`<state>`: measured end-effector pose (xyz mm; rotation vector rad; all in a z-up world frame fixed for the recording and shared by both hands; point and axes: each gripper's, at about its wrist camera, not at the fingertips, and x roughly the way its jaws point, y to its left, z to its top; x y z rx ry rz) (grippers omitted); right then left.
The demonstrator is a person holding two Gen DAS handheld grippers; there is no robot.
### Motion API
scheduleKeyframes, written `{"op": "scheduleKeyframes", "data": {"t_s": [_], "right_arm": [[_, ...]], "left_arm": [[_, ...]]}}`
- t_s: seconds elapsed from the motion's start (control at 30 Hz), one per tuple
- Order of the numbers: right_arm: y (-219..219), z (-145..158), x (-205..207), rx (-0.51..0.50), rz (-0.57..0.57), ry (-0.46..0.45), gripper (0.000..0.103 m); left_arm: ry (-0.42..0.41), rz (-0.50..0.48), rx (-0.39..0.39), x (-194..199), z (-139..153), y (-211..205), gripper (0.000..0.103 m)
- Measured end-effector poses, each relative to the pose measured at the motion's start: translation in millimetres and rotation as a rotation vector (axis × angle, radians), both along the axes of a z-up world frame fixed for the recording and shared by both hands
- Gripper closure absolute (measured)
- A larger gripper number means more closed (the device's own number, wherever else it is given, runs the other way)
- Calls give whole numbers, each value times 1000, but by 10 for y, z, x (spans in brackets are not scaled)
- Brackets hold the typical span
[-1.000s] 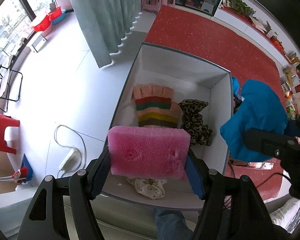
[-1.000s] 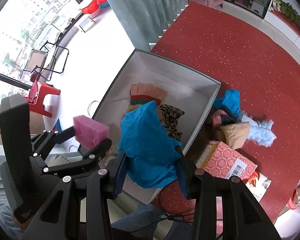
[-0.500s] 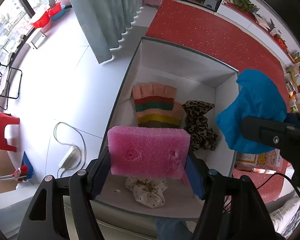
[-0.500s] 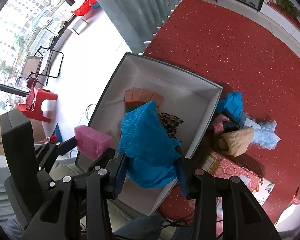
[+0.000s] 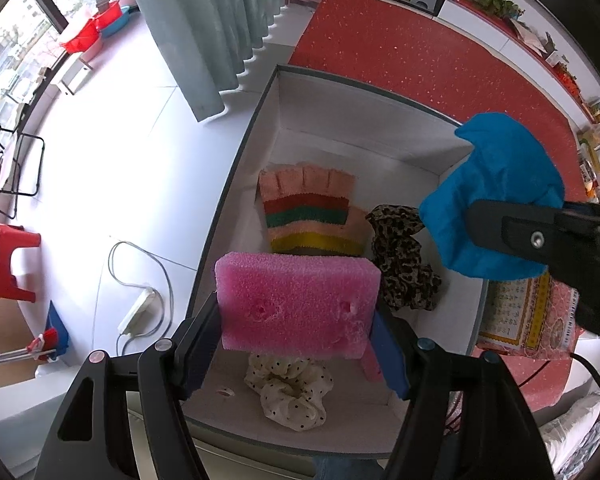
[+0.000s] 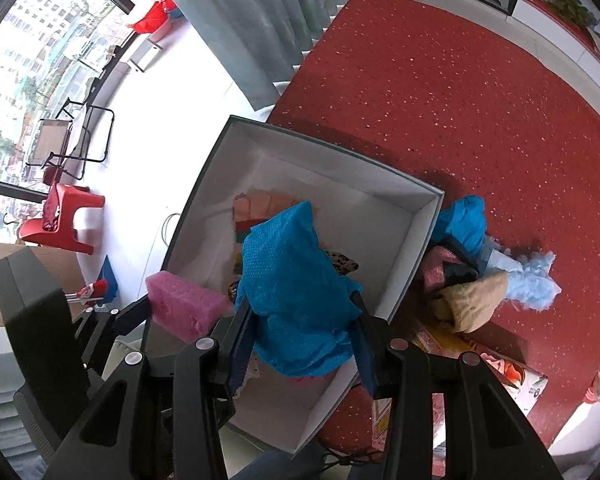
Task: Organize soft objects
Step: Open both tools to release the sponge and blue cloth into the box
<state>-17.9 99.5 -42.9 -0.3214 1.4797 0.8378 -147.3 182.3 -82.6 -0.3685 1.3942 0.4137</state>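
Left wrist view: my left gripper [image 5: 298, 332] clamps pink sponge [image 5: 298, 296] by its ends, hanging over near part of white box [image 5: 364, 120]. Right wrist view: my right gripper [image 6: 302, 344] pinches blue cloth [image 6: 296, 280], jaws narrow, above box's right side. Box already holds striped knit glove [image 5: 308, 212], leopard scrunchie [image 5: 404, 264], dotted scrunchie [image 5: 290, 386]. Step in hand: carrying both items to drop. Next: lower inside walls, release over bare floor of box, avoid rim. More soft items [image 6: 472, 276] wait on red mat [image 6: 440, 92]. Patterned carton [image 5: 528, 312] beside box: print too small to read. No brand legible.

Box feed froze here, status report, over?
Left hand-held gripper holding sponge above box. Right hand-held gripper holding blue cloth. Nothing blocking.
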Motion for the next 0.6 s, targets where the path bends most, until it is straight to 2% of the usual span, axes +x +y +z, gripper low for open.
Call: {"op": "scheduleKeyframes", "data": {"t_s": [0.37, 0.43, 0.47, 0.53, 0.6], "right_arm": [[27, -70, 110, -8, -22, 19, 56], [32, -68, 115, 0, -16, 26, 51], [37, -61, 114, 5, -10, 27, 47], [44, -54, 117, 13, -4, 25, 24], [41, -34, 121, 25, -6, 24, 23]], "left_arm": [[3, 9, 3, 58, -34, 31, 29], [12, 7, -4, 58, -37, 33, 29], [14, 10, -8, 57, -42, 34, 24], [13, 21, -9, 53, -46, 38, 20], [2, 26, 4, 42, -35, 39, 15]]}}
